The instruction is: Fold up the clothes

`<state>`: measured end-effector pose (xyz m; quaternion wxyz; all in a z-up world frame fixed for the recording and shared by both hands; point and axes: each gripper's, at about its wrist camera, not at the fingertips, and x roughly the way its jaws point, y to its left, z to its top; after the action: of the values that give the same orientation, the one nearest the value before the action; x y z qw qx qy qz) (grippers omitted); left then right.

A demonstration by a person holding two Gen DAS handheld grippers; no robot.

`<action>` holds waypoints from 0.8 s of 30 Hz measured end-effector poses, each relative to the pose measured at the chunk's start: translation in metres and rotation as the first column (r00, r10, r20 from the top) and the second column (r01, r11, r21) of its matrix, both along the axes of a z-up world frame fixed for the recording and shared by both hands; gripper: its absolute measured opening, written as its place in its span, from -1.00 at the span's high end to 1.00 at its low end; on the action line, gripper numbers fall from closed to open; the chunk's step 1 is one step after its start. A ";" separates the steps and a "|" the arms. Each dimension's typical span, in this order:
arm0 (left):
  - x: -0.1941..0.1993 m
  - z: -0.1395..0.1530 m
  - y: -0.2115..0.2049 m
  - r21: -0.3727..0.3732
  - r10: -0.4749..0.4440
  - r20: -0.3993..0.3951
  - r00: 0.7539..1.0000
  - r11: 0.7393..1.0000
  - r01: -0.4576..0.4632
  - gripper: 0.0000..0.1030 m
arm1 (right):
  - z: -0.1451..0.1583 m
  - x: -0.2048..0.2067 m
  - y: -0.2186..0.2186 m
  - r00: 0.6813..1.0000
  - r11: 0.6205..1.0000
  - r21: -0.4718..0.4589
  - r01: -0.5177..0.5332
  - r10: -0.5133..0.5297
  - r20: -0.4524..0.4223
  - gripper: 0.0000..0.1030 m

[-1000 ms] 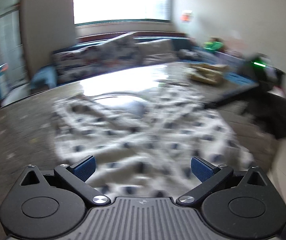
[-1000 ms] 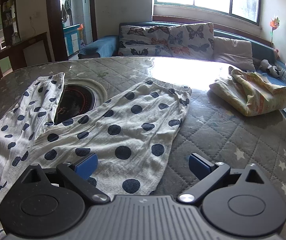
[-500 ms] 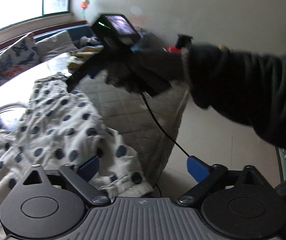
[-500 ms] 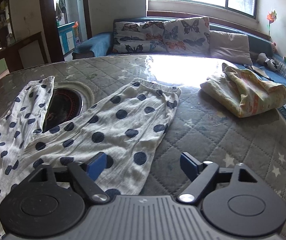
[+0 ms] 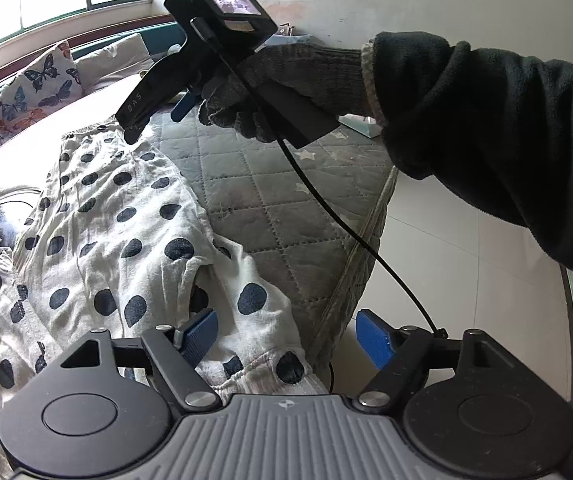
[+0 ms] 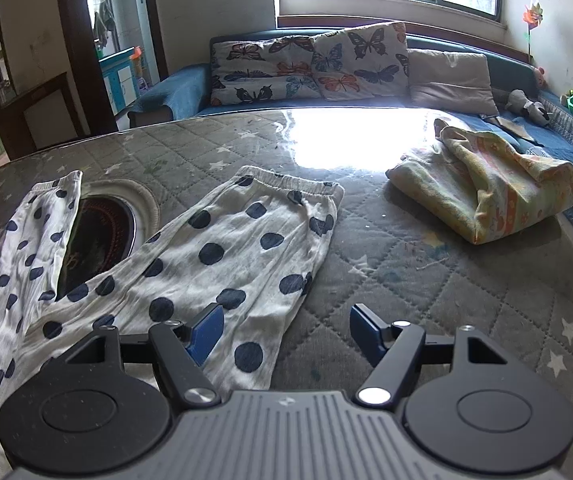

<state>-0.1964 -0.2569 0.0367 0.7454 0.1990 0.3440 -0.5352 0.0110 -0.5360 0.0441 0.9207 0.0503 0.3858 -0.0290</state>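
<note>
Since a second ago your left gripper [image 5: 286,336] has swung from facing across the table to its right-hand edge, low in that frame, while your right gripper [image 6: 282,332] has eased slightly forward. Your polka-dot trousers [image 6: 222,256] lie spread flat across the left and centre of the right wrist frame on the quilted table cover [image 6: 466,300], legs splayed apart, waistband hanging over the table edge at bottom centre of the left wrist frame. A yellow garment [image 6: 486,192] sits bundled at upper right. Both grippers' fingers stand apart, holding nothing. You look to be lining up a grasp: bracket the waistband hem, then close.
</note>
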 end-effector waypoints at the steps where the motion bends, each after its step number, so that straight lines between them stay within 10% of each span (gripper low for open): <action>1: -0.001 0.001 0.000 -0.003 -0.003 0.004 1.000 1.000 0.003 -0.51 | -0.001 0.001 -0.001 1.000 1.000 0.003 0.002 -0.002 -0.001 -0.38; 24: -0.006 0.003 -0.012 0.006 -0.031 0.009 0.999 1.000 0.031 -0.44 | 0.002 -0.002 -0.003 1.000 1.000 -0.005 0.020 -0.020 0.003 -0.37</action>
<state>-0.2020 -0.2688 0.0400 0.7380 0.2091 0.3391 -0.5446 0.0094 -0.5394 0.0459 0.9211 0.0519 0.3838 -0.0390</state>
